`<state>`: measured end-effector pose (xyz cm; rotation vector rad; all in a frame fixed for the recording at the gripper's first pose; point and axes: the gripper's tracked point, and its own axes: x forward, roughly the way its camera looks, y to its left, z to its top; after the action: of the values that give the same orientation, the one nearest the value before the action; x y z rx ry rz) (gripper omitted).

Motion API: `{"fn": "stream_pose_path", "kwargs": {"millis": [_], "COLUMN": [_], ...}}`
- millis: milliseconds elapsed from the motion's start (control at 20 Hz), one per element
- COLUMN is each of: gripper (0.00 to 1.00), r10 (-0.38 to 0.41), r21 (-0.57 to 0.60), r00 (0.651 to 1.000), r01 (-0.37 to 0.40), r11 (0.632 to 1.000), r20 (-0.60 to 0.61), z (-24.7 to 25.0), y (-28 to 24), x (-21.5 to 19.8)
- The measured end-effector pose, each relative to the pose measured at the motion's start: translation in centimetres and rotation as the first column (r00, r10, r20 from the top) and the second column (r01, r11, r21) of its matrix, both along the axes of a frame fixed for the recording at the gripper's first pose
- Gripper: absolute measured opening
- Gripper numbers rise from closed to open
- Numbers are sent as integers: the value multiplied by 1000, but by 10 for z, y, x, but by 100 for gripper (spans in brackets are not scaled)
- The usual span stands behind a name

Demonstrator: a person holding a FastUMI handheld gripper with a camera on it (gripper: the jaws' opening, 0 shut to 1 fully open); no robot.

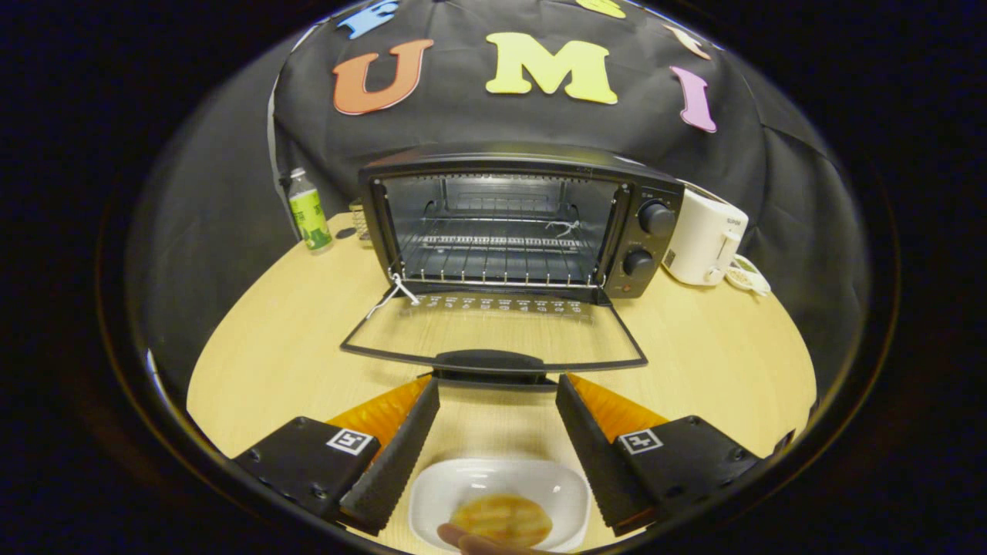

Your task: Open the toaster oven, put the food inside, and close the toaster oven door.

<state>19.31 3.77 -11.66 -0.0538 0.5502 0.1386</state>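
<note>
At the far left of the tabletop, a bottle is being kept upright beside the oven, well apart from the working area, presumably so that the door's swing is left free. The oven is being kept at the back of the tabletop with its mouth turned toward the gripper, so that its rack is being offered straight on. The door is being left fully dropped, lying nearly flat just above the wood with its handle nearest the jaws; the first step is judged done. The jaws are being held wide apart and empty, their tips just short of the handle. Between them, close in, a white dish is being rested on the tabletop with the food, a flat golden piece, lying in it; what looks like a fingertip is touching its near edge. The spread is judged to be readied for closing on the dish or food. To the right of the oven, a white appliance is being kept clear of the door.
</note>
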Motion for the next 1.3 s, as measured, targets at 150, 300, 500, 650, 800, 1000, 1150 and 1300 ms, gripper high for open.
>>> {"fn": "stream_pose_path", "kwargs": {"millis": [150,300,500,650,800,1000,1150,1300], "gripper": [100,100,100,100,100,100,100,95], "r10": [20,44,37,21,15,21,34,32], "r21": [-30,-39,56,99,22,51,97,135], "r00": [1000,999,998,998,999,996,997,997], "r01": [-21,-44,-34,-15,-14,-16,-26,-22], "r11": [999,998,998,995,1000,999,995,991], "r20": [-10,-16,-47,-58,-38,-87,-75,-68], "z": [-1,-7,-30,-44,-51,-70,-69,-67], "y": [-5,-10,-16,-19,-28,-19,-17,-17], "x": [-45,-81,-115,-120,-115,-121,-118,-117]}}
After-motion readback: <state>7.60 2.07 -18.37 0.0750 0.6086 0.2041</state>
